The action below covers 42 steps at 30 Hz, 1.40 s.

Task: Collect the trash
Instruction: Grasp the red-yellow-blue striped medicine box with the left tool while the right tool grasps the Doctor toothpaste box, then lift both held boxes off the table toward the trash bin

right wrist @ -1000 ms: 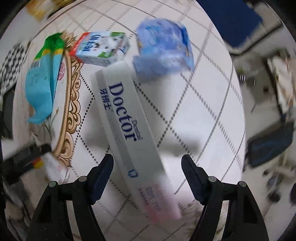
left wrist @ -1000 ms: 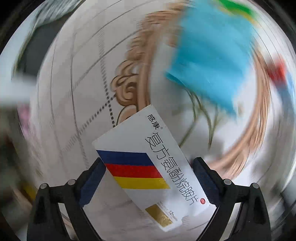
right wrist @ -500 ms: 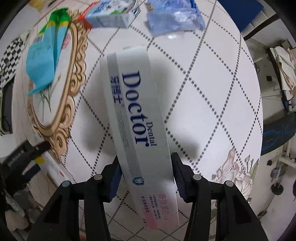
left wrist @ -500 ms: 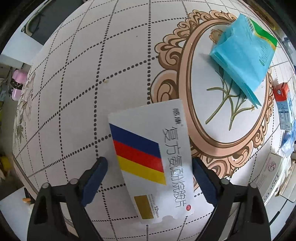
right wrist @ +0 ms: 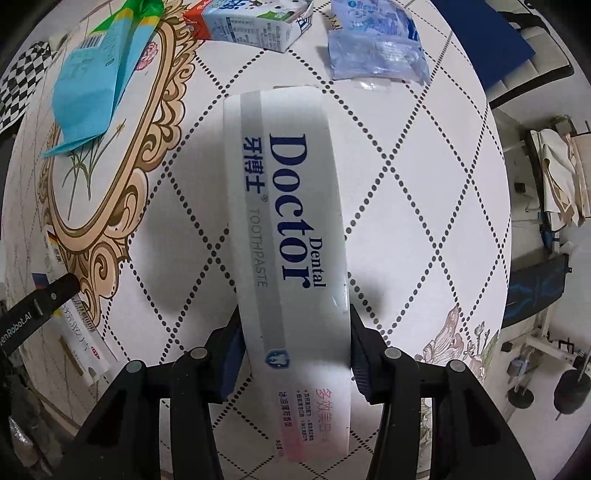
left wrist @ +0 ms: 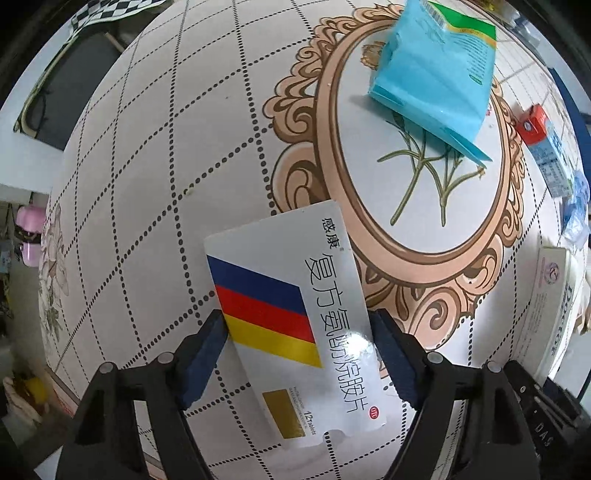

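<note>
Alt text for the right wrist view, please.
The right claw grips a white Dental Doctor toothpaste box over a round patterned table. Beyond it lie a milk carton, a crumpled clear plastic wrapper and a blue packet.

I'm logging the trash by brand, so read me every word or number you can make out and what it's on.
"Dental Doctor", "TOOTHPASTE", "牙博士": toothpaste box in the right claw.
"感康", "复方氨酚烷胺片", "12 tablets", "OTC": pill box between the left claw pads.
"enRobot.AI", cut off: left claw's arm in the right view.
Milk carton, blue pouch and plastic wrapper: print too small to read.
</note>
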Motion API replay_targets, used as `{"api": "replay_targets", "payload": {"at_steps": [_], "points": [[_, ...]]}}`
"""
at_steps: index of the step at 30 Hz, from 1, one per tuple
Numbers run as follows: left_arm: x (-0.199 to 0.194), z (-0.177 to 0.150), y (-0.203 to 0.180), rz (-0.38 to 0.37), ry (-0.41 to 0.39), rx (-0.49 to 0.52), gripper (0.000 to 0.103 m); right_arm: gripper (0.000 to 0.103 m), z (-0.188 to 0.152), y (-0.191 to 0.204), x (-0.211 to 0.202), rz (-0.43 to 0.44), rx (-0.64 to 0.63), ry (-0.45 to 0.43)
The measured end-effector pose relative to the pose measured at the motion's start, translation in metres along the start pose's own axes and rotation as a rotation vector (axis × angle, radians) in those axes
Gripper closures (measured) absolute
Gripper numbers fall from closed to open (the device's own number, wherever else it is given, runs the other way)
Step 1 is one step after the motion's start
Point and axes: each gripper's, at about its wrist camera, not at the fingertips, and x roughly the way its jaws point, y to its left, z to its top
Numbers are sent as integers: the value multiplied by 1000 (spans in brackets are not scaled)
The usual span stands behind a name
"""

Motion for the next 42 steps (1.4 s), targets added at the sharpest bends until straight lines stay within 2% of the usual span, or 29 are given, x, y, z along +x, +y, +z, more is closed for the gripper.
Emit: {"api": "replay_targets", "payload": {"at_steps": [4, 5, 7, 13, 17, 20, 27, 32, 38, 42], "points": [[-6, 7, -20, -2, -22, 14, 27, 52, 1, -6, 3, -2, -23, -11], [-13, 9, -38, 1, -26, 20, 27, 53, 0, -11, 4, -2, -24, -17], [-20, -1, -49, 6, -34, 35, 27, 54, -5, -12, 1, 14, -28, -35], [-47, -44, -52, 22, -114, 122, 28, 54, -40, -4, -26, 37, -38, -146], [-82, -76, -47, 23, -203, 198, 28, 54, -74, 7, -52, 39, -68, -240], [-111, -107, -38, 22, -282, 264, 28, 54, -102, 10, -68, 58, -66, -270], [-154, -169, 6, -48, -394, 378, 28, 54, -195, 12, -107, 103, -18, -329], [-168, -223, 43, -114, -421, 434, 28, 54, -288, 30, -119, 128, 42, -359], [-158, -283, 79, -157, -351, 485, 28, 54, -388, 52, -112, 165, 88, -317], [-129, -314, 96, -168, -261, 497, 28, 54, -444, 61, -90, 195, 86, -254]]}}
